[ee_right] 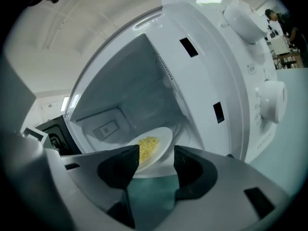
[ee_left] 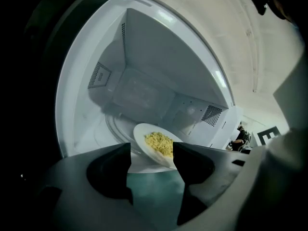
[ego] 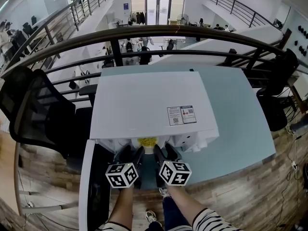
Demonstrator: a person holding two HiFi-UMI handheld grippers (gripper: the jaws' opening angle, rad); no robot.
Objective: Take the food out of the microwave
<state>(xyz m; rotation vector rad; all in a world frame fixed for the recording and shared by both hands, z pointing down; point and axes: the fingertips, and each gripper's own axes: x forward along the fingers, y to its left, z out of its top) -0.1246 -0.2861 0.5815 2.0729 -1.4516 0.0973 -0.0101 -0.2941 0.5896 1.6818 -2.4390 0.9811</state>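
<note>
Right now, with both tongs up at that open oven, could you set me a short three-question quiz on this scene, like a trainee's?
1. True or false: the door of the boxy white microwave is shut.
2. What lies on the round white plate? A) loose yellow food B) red soup C) nothing
3. Fill in: the jaws of the left tongs and the right tongs stand ____.
Key: 1 false; 2 A; 3 apart.

I'm seeing yellow food (ee_left: 160, 143) on a white plate (ee_left: 138, 134), a white microwave (ego: 144, 100) showing a pale grey interior, and a pale teal surface (ego: 240, 124).
</note>
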